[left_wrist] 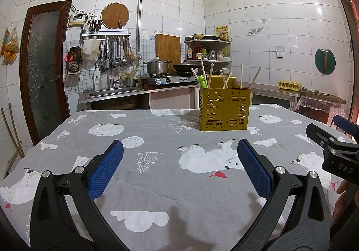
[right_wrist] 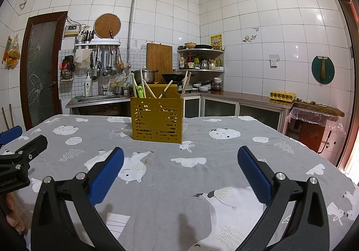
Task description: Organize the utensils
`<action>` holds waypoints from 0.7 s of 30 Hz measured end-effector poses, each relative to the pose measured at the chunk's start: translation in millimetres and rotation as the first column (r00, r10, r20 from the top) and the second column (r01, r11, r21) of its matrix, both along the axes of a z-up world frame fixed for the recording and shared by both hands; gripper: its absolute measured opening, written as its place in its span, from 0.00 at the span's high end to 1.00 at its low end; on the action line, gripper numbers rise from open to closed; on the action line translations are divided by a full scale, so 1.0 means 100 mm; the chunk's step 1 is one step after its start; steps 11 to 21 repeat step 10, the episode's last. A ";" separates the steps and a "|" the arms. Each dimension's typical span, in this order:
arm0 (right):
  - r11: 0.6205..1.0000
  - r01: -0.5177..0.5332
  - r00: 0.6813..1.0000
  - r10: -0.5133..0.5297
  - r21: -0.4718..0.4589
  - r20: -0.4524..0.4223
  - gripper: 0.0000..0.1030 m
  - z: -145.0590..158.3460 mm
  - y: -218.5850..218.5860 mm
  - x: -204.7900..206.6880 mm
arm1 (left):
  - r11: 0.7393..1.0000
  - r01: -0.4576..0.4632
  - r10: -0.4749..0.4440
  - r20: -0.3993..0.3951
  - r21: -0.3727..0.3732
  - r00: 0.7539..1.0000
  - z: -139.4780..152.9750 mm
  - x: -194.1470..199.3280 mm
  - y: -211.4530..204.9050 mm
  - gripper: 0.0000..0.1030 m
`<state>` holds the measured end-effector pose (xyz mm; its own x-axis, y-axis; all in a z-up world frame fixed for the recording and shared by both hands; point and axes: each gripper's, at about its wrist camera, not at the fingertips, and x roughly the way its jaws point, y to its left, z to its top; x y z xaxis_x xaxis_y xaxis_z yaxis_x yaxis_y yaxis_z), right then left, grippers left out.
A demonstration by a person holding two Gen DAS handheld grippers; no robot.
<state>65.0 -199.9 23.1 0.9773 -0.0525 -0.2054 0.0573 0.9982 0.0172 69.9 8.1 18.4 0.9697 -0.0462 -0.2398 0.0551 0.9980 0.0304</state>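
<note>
The left tongs (left_wrist: 179, 168) are spread wide and hold nothing. Their blue pads (left_wrist: 107, 168) hang over the surface (left_wrist: 157, 138), which has a gray cloth with white bears, clouds and trees on it. The right tongs (right_wrist: 180, 172) are spread wide too, and they hold nothing. Their blue pads (right_wrist: 253, 174) also hang over the cloth.

A yellow box (left_wrist: 224, 109) with little slots in its walls stands upright on the far part of the surface. In the left view it is ahead and a bit to the right. In the right view the box (right_wrist: 157, 119) is ahead and a bit to the left. It is well apart from both tongs.

Wooden sticks (left_wrist: 254, 80) poke up out of the box and lean this way and that. A green thing (left_wrist: 202, 81) sticks out at the box's left corner. In the right view the sticks (right_wrist: 185, 84) and the green thing (right_wrist: 140, 91) show again.

In the left view, the right tongs show at the right edge, with one blue pad up front. In the right view, the left tongs show at the left edge.

Behind the surface is a kitchen. There is a sink (left_wrist: 112, 91), a pot (left_wrist: 157, 66) on a stove (left_wrist: 170, 80), and a tray of eggs (left_wrist: 289, 85) on the counter.
</note>
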 end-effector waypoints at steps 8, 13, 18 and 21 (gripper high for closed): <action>1.000 0.000 1.000 0.000 0.000 -0.001 0.04 0.00 0.00 0.00 | 1.000 -0.001 0.001 0.004 -0.001 1.000 0.04 -0.01 0.00 0.05; 1.000 0.001 1.000 -0.001 -0.001 -0.003 0.04 0.00 0.00 0.01 | 1.000 0.000 0.000 0.001 -0.001 1.000 0.05 -0.01 0.00 0.05; 1.000 0.001 1.000 -0.001 -0.001 -0.003 0.04 0.00 0.00 0.01 | 1.000 0.000 0.000 0.001 -0.001 1.000 0.05 -0.01 0.00 0.05; 1.000 0.001 1.000 -0.001 -0.001 -0.003 0.04 0.00 0.00 0.01 | 1.000 0.000 0.000 0.001 -0.001 1.000 0.05 -0.01 0.00 0.05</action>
